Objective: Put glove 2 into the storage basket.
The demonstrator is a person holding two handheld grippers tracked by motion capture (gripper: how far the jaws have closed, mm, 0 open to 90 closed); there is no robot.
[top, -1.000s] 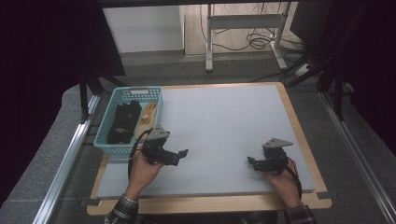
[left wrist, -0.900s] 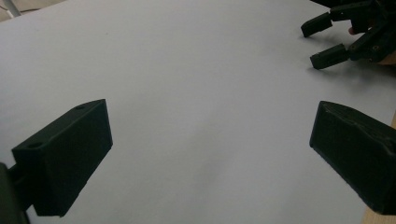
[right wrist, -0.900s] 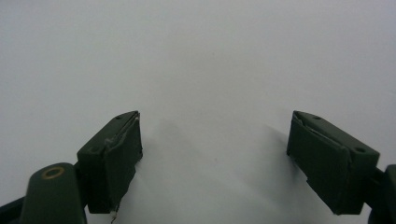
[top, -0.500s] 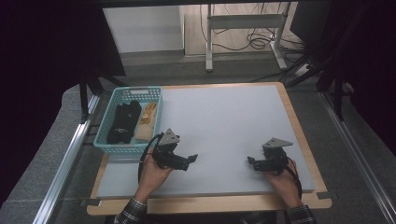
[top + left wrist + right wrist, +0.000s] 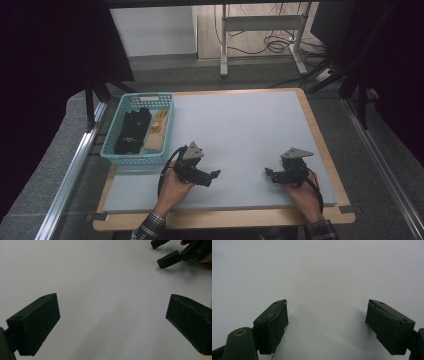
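a: showing 2 hand-held grippers low over a bare grey mat [image 5: 240,130]. the left gripper [image 5: 214,176] points toward the right gripper [image 5: 269,174]; the jaws of each stand wide apart with nothing between them, as both gripper views confirm.

b: and the things nearest the left one?

a: the black glove [image 5: 131,131] and the tan glove [image 5: 157,131] lie side by side, touching, inside the teal basket [image 5: 134,158] at the mat's left edge, just beyond the left gripper.

b: how would they handle?

a: judged as soft, light and limp: cloth that folds and drapes when lifted, not fragile, with little risk of slipping. a pinch on a raised fold near the cuff or palm looks best, taken from above so the jaws clear the basket wall. the tan glove lies nearer the mat, so it seems the easier first reach.
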